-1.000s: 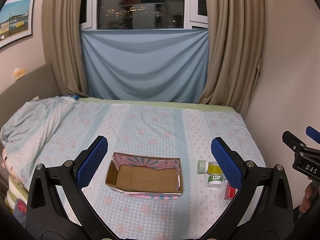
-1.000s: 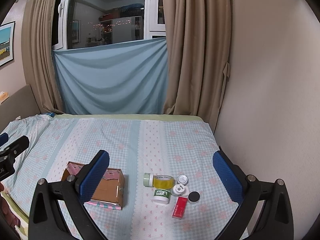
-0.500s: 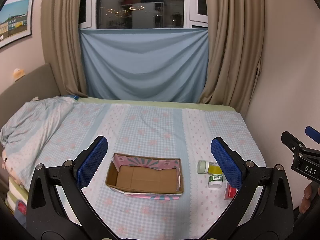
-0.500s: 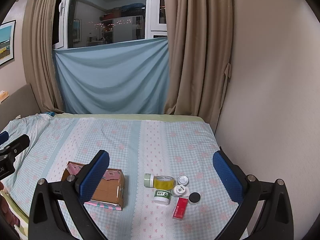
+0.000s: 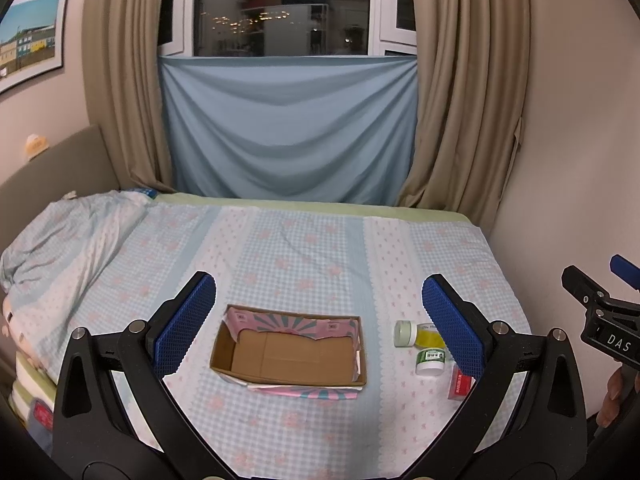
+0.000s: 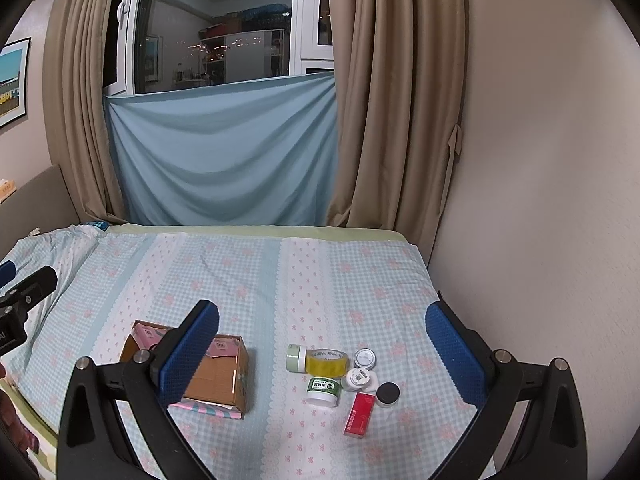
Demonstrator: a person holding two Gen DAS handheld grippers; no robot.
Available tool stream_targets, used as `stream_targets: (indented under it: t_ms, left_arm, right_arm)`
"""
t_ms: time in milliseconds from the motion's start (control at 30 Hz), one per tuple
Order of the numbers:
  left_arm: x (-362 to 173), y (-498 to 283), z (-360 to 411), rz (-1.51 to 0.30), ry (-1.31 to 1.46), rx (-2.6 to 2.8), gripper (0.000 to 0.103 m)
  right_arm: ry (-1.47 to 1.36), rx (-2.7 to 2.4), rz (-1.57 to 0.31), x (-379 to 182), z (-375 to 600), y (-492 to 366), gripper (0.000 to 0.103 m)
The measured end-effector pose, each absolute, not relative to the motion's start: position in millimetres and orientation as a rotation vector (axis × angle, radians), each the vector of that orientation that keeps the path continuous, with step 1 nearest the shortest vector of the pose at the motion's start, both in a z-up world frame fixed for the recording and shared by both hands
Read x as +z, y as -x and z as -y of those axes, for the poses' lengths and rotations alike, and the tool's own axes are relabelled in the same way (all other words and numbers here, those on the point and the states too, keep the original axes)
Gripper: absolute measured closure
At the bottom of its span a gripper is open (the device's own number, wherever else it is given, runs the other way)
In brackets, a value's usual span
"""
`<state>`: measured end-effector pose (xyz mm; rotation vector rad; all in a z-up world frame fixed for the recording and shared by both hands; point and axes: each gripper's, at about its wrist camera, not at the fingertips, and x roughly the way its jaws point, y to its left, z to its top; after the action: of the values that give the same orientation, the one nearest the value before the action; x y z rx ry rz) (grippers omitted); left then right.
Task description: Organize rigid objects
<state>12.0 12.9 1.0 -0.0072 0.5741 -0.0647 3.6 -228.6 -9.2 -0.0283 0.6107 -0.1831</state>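
An open cardboard box (image 5: pixel 288 350) with pink flaps lies on the bed, empty; it also shows in the right wrist view (image 6: pixel 216 376). Right of it is a cluster: a yellow tape roll (image 6: pixel 326 361), a pale green jar (image 6: pixel 297 357), a green-labelled jar (image 6: pixel 323 390), two small white jars (image 6: pixel 365 359), a black lid (image 6: pixel 387 393) and a red box (image 6: pixel 360 414). My left gripper (image 5: pixel 316 322) is open and empty above the box. My right gripper (image 6: pixel 322 354) is open and empty above the cluster.
The bed has a checked blue-and-pink sheet (image 5: pixel 304 256). A rumpled duvet (image 5: pixel 60 240) lies at the left. A wall (image 6: pixel 540 200) borders the bed's right side. Curtains and a window are at the far end.
Both views have barely shifted; the right wrist view moved slightly closer to the cluster. Nothing was taken hold of or moved.
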Motion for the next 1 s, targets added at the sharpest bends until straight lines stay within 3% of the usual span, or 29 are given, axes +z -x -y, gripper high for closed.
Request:
stream_targets:
  t_ms: [1000]
  left_arm:
    - [-2.0,-20.0,-10.8,-0.607,0.02,-0.075,0.001]
  right_arm:
    - [0.016,-0.182,-0.628,-7.4,232.8,-7.7,0.0]
